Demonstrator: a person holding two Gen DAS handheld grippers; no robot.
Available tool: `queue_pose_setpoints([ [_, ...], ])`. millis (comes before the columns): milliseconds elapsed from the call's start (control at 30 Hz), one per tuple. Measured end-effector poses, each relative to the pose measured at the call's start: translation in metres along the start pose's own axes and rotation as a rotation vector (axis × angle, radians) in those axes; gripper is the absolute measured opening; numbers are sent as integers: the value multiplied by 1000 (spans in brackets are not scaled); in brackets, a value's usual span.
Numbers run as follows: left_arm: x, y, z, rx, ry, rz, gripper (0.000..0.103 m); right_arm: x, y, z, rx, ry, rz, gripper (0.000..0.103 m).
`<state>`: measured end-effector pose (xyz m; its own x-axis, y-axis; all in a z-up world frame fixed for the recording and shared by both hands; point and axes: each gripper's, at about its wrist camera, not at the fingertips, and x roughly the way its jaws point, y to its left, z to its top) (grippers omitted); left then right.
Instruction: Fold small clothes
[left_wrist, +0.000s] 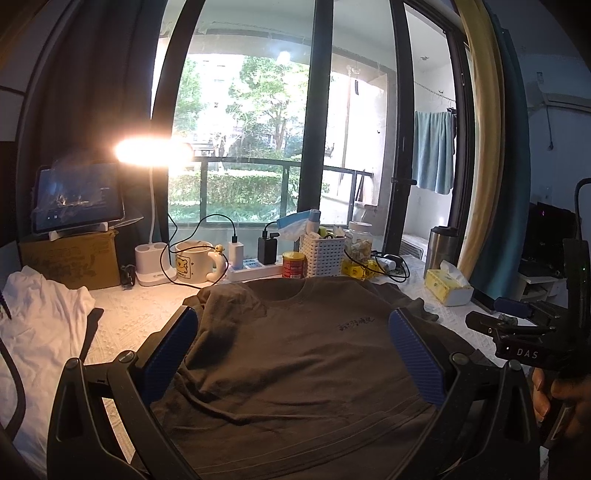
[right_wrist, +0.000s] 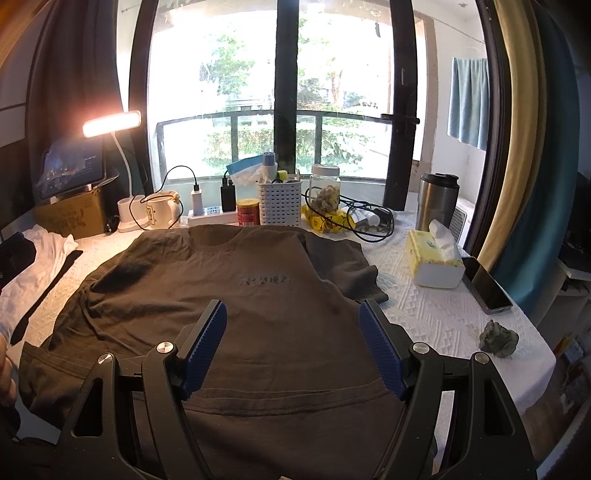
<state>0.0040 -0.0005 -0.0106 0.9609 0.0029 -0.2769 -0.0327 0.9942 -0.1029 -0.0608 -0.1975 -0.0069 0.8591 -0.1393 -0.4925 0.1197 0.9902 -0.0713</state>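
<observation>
A dark brown T-shirt (left_wrist: 295, 365) lies spread face up on the white table, its collar toward the window; it also shows in the right wrist view (right_wrist: 258, 295). My left gripper (left_wrist: 293, 325) is open and empty, hovering over the shirt's chest. My right gripper (right_wrist: 293, 314) is open and empty, over the shirt's lower middle near the hem. The right gripper's body (left_wrist: 517, 339) shows at the right edge of the left wrist view. A white garment (left_wrist: 37, 325) lies at the table's left, also seen in the right wrist view (right_wrist: 33, 262).
Along the window stand a lit desk lamp (right_wrist: 110, 123), a tablet (left_wrist: 77, 197) on a cardboard box, a mug (left_wrist: 192, 260), a power strip, a red can (right_wrist: 248, 211), a white basket (right_wrist: 280, 203), a jar and a steel tumbler (right_wrist: 436, 201). A tissue box (right_wrist: 434, 264), a phone (right_wrist: 487, 290) and a grey crumpled lump (right_wrist: 498, 338) lie right.
</observation>
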Motion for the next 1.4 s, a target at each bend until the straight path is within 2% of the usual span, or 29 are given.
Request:
queue_pose_setpoints([
  [1400,0,-1,0,-6,4,-11,102,0,0,2,1,-2,0,77],
])
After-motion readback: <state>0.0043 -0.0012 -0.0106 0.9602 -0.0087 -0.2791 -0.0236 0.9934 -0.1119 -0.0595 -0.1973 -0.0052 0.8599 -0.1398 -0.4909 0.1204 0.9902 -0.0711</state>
